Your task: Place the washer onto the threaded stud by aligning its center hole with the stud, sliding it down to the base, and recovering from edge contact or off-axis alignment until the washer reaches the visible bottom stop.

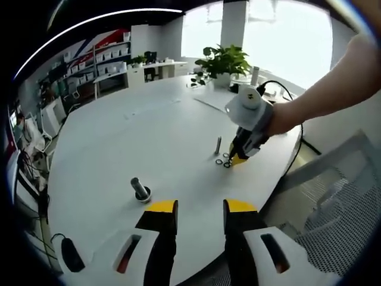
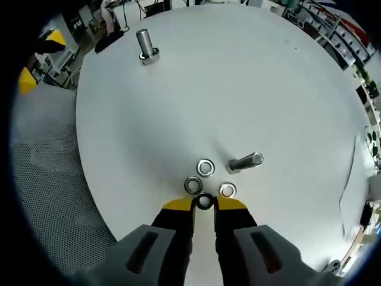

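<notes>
A threaded stud (image 1: 140,189) stands upright on its round base on the white round table (image 1: 137,137), a little ahead of my left gripper (image 1: 200,208), which is open and holds nothing. The same stud (image 2: 144,43) is far across the table in the right gripper view. My right gripper (image 2: 205,205) is down at the table with a dark washer (image 2: 205,201) held between its yellow tips. Three more washers (image 2: 205,167) lie just beyond, beside a second, smaller stud (image 2: 245,161). A hand holds the right gripper (image 1: 239,159) over those washers (image 1: 224,160).
A mesh chair (image 1: 333,196) stands at the near right table edge. A black device with a cable (image 1: 70,255) lies near the left edge. Potted plants (image 1: 223,61) stand at the far side. The left gripper's yellow tips (image 2: 27,80) sit beyond the table rim.
</notes>
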{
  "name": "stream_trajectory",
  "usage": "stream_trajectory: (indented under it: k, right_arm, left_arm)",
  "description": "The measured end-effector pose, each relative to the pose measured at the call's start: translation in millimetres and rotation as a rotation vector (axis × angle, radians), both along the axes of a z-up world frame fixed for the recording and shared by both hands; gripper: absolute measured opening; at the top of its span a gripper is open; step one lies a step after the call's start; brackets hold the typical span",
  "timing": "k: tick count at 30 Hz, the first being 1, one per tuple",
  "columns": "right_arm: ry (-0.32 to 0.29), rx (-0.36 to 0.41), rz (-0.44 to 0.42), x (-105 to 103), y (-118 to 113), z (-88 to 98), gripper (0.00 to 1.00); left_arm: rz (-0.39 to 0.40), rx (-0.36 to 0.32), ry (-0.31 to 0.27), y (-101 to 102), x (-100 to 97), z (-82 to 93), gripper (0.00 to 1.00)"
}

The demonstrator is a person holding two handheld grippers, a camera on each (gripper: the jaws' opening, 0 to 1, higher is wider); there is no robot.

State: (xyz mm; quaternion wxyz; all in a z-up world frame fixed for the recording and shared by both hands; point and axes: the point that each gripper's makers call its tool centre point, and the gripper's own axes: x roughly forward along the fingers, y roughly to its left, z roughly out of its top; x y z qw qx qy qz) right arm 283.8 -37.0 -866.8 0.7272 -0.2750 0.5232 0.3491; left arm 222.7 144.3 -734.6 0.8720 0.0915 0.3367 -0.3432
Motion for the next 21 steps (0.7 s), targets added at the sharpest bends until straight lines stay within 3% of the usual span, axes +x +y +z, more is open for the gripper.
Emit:
stream_trajectory:
  k: [3,13,21]
  right_arm:
    - [-0.003,0.038,-0.059,-0.2,-0.8,0.0,0.14]
    - [-0.012,0.057,-0.095,-7.0,-7.2,6.1,0.13]
    - [-0.052,0.095,-0.096,6.0,-3.6,33.0,0.13]
  left_arm:
    - [0.000,0.002,0.002,0.4,0.1,-0.7,0.29]
    - [-0.004,0.002,0.000,-0.9,0.1,-0.3,0.28]
    - [-0.008,0.001,0.000,-2.0,-0.3,-0.2,0.28]
